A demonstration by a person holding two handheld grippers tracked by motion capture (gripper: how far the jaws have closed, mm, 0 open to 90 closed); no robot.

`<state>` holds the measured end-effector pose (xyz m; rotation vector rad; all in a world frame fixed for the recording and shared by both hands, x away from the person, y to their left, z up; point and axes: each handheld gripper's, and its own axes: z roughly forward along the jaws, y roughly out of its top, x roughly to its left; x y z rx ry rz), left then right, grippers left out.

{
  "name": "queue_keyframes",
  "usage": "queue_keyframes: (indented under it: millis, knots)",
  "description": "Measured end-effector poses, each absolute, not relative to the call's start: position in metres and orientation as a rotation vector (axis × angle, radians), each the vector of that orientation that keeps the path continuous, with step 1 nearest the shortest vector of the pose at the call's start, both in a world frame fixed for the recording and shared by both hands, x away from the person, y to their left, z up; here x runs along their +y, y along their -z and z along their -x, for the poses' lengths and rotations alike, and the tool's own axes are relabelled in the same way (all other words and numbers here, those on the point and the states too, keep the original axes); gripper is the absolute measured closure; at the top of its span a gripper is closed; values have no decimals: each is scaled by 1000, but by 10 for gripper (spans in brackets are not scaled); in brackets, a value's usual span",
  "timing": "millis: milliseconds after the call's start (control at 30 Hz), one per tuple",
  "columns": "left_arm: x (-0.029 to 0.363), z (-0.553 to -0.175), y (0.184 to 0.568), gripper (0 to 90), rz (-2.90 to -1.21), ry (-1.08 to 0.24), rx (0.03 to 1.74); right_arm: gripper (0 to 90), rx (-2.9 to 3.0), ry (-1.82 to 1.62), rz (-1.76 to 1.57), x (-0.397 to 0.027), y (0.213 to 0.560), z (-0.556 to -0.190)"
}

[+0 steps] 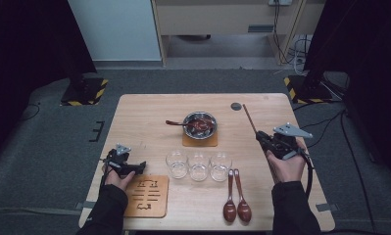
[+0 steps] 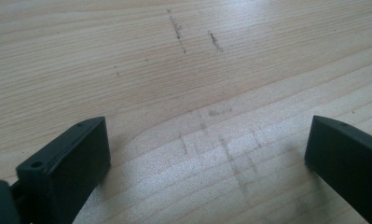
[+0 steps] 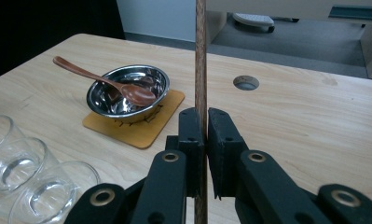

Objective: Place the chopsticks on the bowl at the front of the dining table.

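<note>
A steel bowl point(image 1: 200, 125) sits on a small wooden mat point(image 1: 200, 140) near the middle of the table point(image 1: 149, 105), with a brown spoon point(image 3: 106, 82) lying in it, handle out over the rim; dark reflections hide whatever else is inside. Three glass cups point(image 1: 198, 165) stand in a row nearer me, all looking empty. Two more wooden spoons point(image 1: 236, 198) lie side by side just in front of them.

My right gripper point(image 1: 266, 138) is clenched on a thin, dark brown wooden stick point(image 3: 201, 60), held above the table's right side and slanting away from me. Its upper end is cut off in the right gripper view.

My left gripper point(image 1: 129, 168) rests beside a carved wooden trivet point(image 1: 148, 196), jaws spread wide over bare tabletop.
</note>
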<state>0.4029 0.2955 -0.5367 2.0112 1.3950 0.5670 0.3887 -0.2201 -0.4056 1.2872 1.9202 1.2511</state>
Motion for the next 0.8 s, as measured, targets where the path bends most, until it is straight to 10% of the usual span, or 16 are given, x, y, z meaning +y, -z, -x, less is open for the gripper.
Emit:
queue_keyframes:
  millis: [800]
  knots:
    - [295,-403,537,0,-2011,-567,1395,843,1906,-1285,-1261,-201,395,-410]
